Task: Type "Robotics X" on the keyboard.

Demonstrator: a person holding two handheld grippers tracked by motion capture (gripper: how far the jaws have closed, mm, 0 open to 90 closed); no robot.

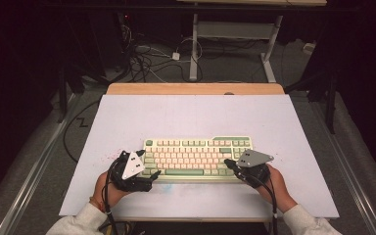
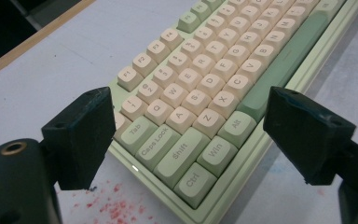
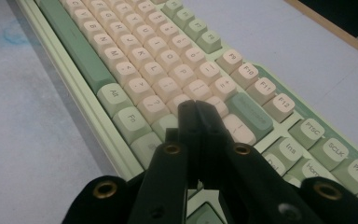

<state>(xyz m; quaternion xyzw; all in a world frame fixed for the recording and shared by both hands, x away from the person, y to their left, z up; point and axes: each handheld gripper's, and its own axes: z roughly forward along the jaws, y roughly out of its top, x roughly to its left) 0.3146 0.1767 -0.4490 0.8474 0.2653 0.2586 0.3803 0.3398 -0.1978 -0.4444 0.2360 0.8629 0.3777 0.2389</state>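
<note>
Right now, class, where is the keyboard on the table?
In the high view the keyboard lies near the table's front edge, about centred, between the left tongs and the right tongs.

A keyboard (image 1: 197,156) lay flat on the pale counter (image 1: 186,115), near its front edge and about midway across, its long side parallel to that edge. Its case was light green. Most keycaps were cream, while the space bar, the modifiers such as Ctrl, Shift, Tab and Alt, and the outer keys at the right end were green. Its legends faced the person. Every key seen in the pictures sat level in its row.
</note>
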